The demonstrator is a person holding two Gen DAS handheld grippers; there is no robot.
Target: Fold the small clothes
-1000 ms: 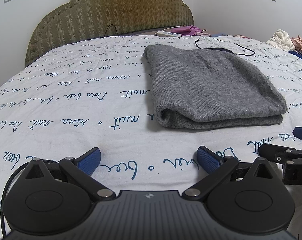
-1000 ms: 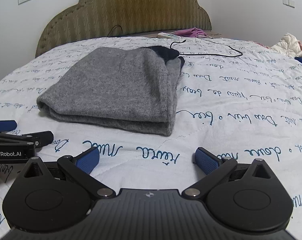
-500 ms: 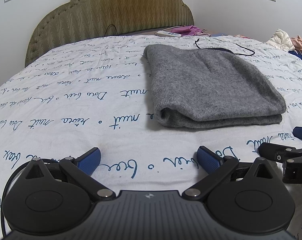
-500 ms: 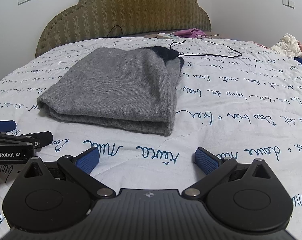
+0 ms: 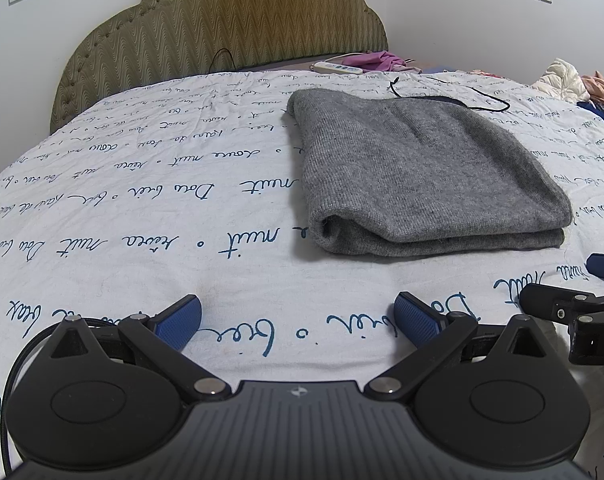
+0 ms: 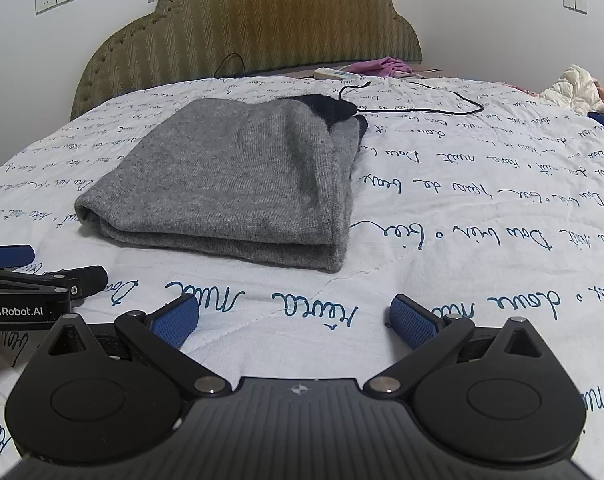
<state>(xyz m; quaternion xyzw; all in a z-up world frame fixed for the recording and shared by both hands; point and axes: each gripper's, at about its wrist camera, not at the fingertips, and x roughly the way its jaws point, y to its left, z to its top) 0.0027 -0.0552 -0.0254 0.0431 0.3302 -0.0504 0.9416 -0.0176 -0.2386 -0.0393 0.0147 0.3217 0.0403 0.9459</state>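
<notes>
Nothing has shifted since the earlier frames: both grippers hover where they were and the folded grey sweater (image 5: pixel 421 176) lies unmoved on the bedspread (image 5: pixel 142 216), white with blue script. A dark collar (image 6: pixel 325 106) shows at its far end, close to a thin black cable (image 6: pixel 421 98). The left gripper (image 5: pixel 298 318) has its blue-padded fingers spread wide, holding nothing, short of the sweater's near fold. The right gripper (image 6: pixel 294 316) is likewise released and apart from it. Beyond stand a padded olive headboard (image 5: pixel 222 28) and a white power strip (image 5: pixel 337 67).
</notes>
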